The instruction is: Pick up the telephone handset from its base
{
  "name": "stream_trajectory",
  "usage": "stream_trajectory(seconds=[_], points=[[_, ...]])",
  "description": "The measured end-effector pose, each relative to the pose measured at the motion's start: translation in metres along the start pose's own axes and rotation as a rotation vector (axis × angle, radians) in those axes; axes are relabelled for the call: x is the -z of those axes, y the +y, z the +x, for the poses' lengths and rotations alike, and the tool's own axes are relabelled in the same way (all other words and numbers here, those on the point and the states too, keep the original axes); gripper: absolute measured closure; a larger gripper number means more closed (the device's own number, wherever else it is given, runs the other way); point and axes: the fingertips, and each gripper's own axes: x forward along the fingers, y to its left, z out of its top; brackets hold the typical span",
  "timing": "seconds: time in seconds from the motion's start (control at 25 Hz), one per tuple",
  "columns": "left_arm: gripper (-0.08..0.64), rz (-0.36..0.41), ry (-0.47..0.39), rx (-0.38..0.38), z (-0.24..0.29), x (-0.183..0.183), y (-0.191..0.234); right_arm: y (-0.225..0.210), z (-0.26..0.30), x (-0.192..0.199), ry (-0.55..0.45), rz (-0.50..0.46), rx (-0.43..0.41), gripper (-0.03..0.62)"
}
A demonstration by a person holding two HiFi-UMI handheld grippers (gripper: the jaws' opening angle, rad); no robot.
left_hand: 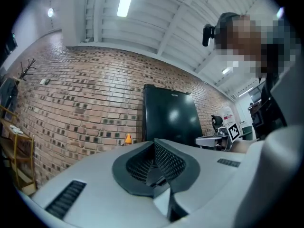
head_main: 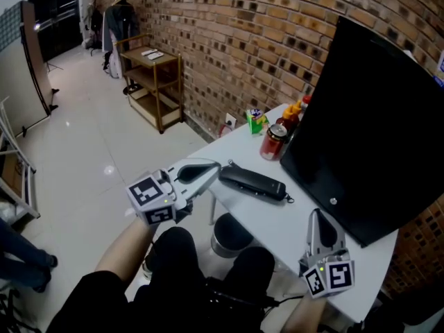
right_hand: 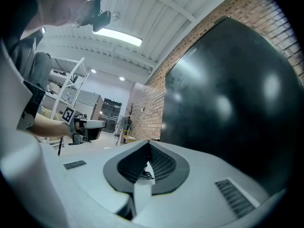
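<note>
The left gripper [head_main: 214, 167] is made of smooth grey plastic, with dark ribbed pads set in a rounded hollow. Its jaws are pressed together and nothing is held between them. It is carried on a bare forearm [head_main: 121, 252] and is pointed slightly upward, toward the black screen [head_main: 374, 123]. The telephone handset [head_main: 253, 182], a long, matte black bar with rounded ends, is laid flat on the white table [head_main: 295, 220], just beyond this gripper's tips and a little to their right. Whether it is touched cannot be told.

The right gripper [head_main: 316, 216] is held level near the table's front edge, well to the right of the handset. Its jaws are also closed on nothing. A cube with black and white square markers [head_main: 152, 198] is fixed on each gripper. Small lettering is seen at the top of the screen, but it cannot be read.
</note>
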Motion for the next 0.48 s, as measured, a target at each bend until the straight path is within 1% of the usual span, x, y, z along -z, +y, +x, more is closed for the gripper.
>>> stream_trajectory(seconds=[0.08,0.24,0.4,0.48], points=[[0.552,-0.009,0.014,0.031,0.009,0.002,0.002,0.000,-0.002,0.000,0.006,-0.007,0.007,0.582],[0.552,0.002,0.075,0.084,0.026,0.010,0.008,0.000,-0.004,0.001,0.014,-0.018,0.017,0.581],[0.552,-0.020,0.076,0.166,0.039,0.010,0.004,-0.001,-0.006,0.005,0.032,-0.021,0.031,0.581],[0.552,0.014,0.122,0.200,0.046,0.015,0.007,0.001,-0.006,0.006,0.043,-0.025,0.031,0.581]])
